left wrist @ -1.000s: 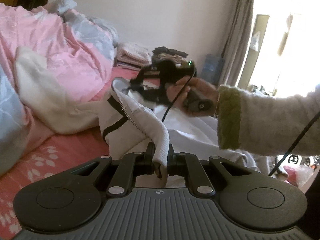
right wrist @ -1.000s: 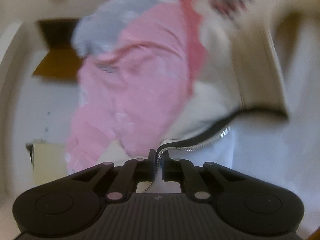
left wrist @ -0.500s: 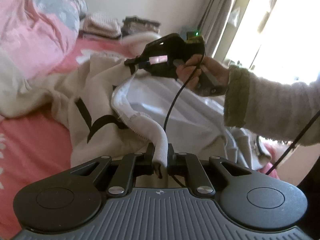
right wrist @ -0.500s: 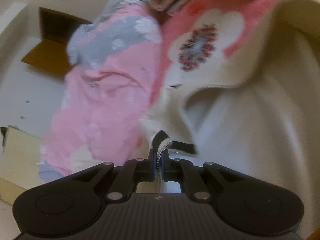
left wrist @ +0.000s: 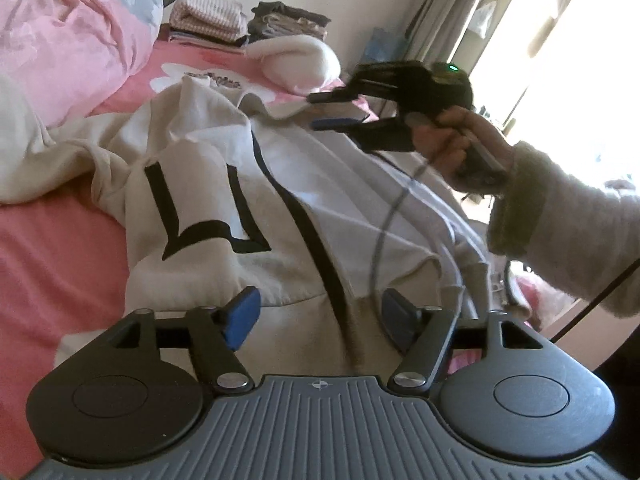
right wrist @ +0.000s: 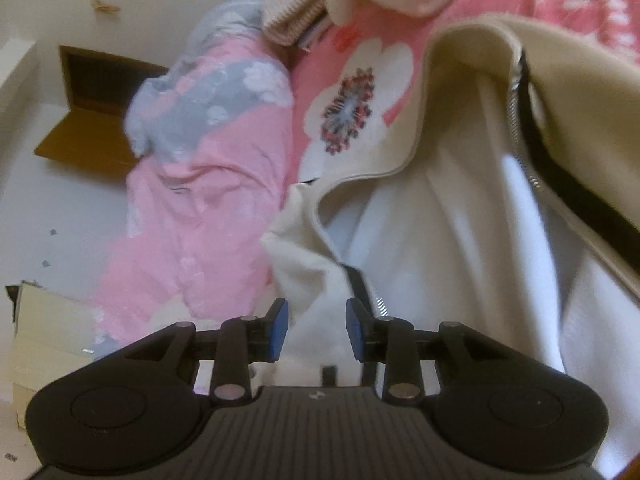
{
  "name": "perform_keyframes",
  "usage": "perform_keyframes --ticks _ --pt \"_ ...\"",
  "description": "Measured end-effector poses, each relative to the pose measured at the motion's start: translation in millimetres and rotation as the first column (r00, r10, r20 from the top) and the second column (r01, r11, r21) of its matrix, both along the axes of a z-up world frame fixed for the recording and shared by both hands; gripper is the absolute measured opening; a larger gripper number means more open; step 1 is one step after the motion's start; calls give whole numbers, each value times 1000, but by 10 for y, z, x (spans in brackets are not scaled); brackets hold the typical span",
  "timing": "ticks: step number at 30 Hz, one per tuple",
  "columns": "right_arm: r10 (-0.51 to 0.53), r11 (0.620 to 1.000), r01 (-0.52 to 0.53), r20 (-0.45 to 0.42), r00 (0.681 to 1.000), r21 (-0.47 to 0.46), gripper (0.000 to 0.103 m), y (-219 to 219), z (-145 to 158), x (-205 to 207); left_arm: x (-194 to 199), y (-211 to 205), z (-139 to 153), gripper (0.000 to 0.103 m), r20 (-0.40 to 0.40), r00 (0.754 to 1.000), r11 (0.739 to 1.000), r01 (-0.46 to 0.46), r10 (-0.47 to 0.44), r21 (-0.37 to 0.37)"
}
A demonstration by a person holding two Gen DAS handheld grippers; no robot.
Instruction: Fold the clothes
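Note:
A cream zip-up jacket (left wrist: 208, 184) with black trim lies spread on the pink bed, its white lining (left wrist: 360, 188) showing where the front falls open. My left gripper (left wrist: 318, 316) hovers open just above the jacket's hem, nothing between its blue pads. The right gripper (left wrist: 334, 110), held by a hand in a fuzzy sleeve, stands open above the jacket's upper part. In the right wrist view the right gripper (right wrist: 316, 330) is open over the jacket's lining (right wrist: 460, 248), with the zipper edge (right wrist: 520, 120) running off to the right.
A pink and grey duvet (left wrist: 68, 28) is heaped at the left. Folded clothes (left wrist: 208, 14) and a dark pile (left wrist: 290, 20) sit at the far end of the bed, beside a white bundle (left wrist: 298, 58). A bright window (left wrist: 560, 40) is at the right.
Both grippers have let go of the jacket's zipper edge and opened. The jacket has dropped and now lies spread on the bed.

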State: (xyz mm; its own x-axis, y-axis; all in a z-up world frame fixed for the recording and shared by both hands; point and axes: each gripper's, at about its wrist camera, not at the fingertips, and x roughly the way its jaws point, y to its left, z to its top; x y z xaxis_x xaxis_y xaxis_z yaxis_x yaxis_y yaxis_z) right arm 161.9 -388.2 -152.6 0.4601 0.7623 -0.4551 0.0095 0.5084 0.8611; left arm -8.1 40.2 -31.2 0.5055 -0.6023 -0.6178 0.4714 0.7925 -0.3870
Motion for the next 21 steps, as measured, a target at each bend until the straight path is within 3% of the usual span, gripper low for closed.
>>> perform_keyframes --ticks 3,7,9,14,18,21 --pt "48 999 -48 38 998 1 36 -40 211 -243 -58 102 81 68 -17 1000 1000 -2 3 26" --pt "152 988 -152 59 987 -5 39 69 395 -568 -161 381 173 68 -56 996 988 -59 68 146" --pt "213 977 -214 53 976 -2 42 190 398 -752 -184 561 109 68 -97 984 984 -137 148 110" --pt "336 941 -336 -12 942 -35 42 590 183 -1170 -235 1018 -73 70 -217 916 939 -344 339 13" --pt "403 888 -408 -67 913 -211 42 857 -1 -1404 -276 1384 -218 70 -323 824 862 -504 466 -44" --pt "404 863 -406 -71 912 -301 42 894 -92 -1492 -273 1453 -357 70 -350 802 821 -554 483 -137"
